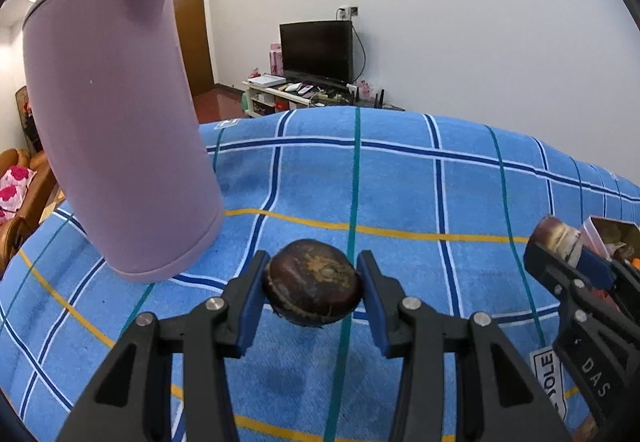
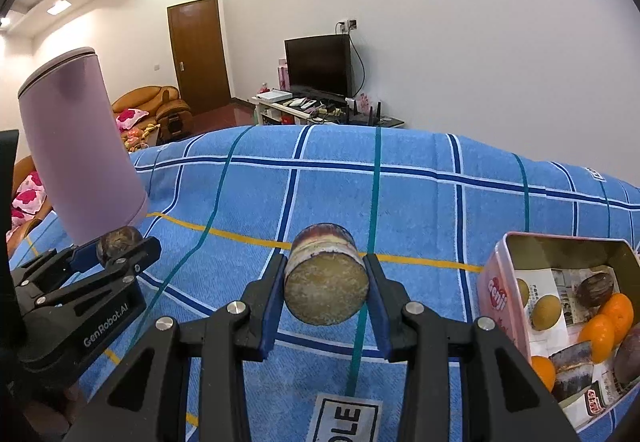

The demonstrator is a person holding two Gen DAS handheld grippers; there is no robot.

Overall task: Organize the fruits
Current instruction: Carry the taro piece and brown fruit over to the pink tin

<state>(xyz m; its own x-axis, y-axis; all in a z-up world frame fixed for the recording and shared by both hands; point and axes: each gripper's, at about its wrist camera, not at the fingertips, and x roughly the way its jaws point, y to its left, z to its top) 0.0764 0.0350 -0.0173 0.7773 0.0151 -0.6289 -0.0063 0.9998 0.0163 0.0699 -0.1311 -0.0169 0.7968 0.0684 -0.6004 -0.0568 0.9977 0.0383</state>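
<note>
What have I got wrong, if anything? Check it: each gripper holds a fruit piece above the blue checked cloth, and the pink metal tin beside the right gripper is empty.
Only the tin is wrong. The right wrist view shows the pink metal tin holding oranges and other fruit. The left gripper and right gripper do hold fruit pieces above the blue checked cloth.

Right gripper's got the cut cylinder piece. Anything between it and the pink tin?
Nothing visible. The cut piece is held in the right gripper above the blue checked cloth; only bare cloth lies between it and the open pink tin to its right. The purple kettle stands far left.
</note>
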